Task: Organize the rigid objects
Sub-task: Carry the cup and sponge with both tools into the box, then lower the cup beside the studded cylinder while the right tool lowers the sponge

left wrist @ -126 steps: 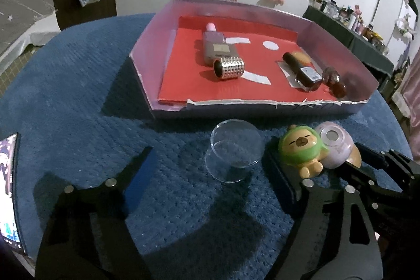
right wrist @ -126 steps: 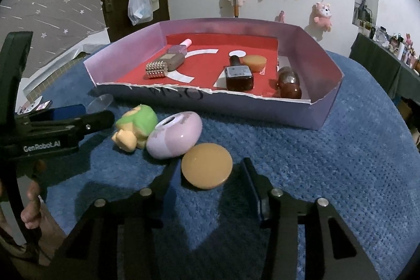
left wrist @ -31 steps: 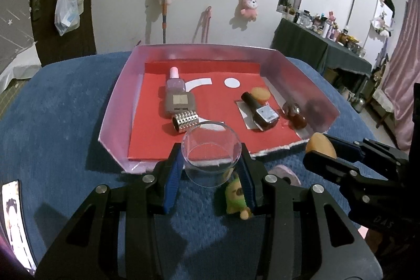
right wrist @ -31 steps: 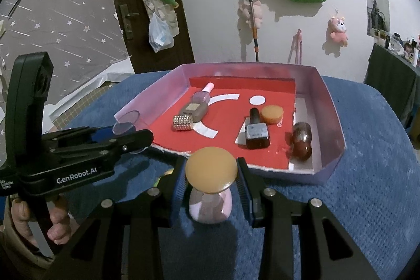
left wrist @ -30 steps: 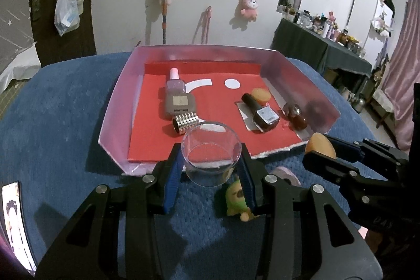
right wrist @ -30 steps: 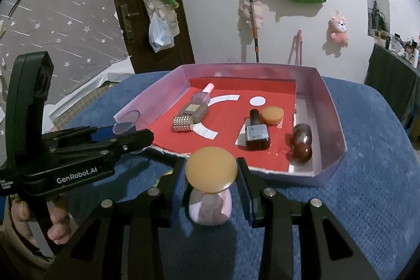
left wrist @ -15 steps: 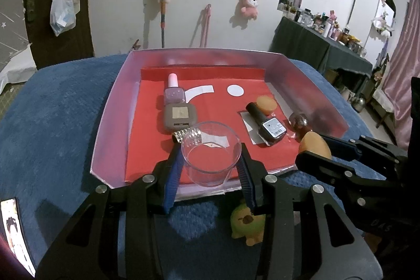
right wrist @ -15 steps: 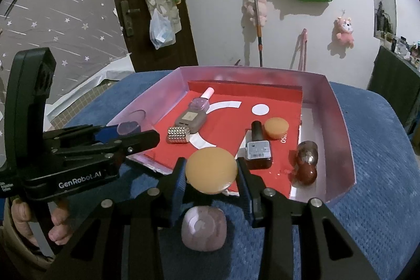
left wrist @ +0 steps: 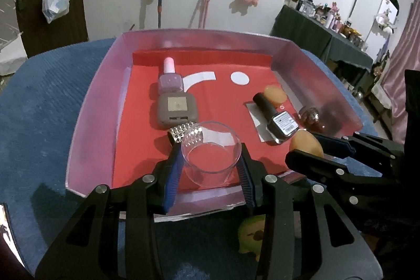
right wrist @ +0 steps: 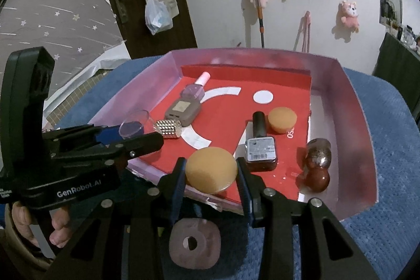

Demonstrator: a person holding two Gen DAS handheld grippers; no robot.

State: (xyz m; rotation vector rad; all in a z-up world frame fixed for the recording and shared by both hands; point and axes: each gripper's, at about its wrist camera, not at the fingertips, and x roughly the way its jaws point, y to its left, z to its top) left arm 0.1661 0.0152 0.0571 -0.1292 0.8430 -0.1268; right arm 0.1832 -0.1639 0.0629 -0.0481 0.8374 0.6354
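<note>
In the left wrist view my left gripper (left wrist: 210, 167) is shut on a clear plastic cup (left wrist: 211, 154), which hangs upright just inside the near wall of the pink tray (left wrist: 92, 106). A tan round disc (right wrist: 211, 169) sits between the pads of my right gripper (right wrist: 211, 175), above the red tray floor near the front edge. The left wrist view shows the same disc (left wrist: 305, 144) to the right of the cup. On the blue cloth in front of the tray lie a pink holed object (right wrist: 194, 243) and a green toy (left wrist: 250, 232).
The tray holds a pink nail polish bottle (left wrist: 170, 78), a grey compact (left wrist: 177, 109), a studded silver cylinder (left wrist: 179, 133), a dark bottle (right wrist: 260, 143), a second tan disc (right wrist: 283, 118) and a brown glossy bottle (right wrist: 317, 164). A phone (left wrist: 6, 235) lies at the cloth's left edge.
Both grippers have moved forward and slightly down, from in front of the tray to over its near wall, each still holding its object. The pink object and green toy stayed on the cloth.
</note>
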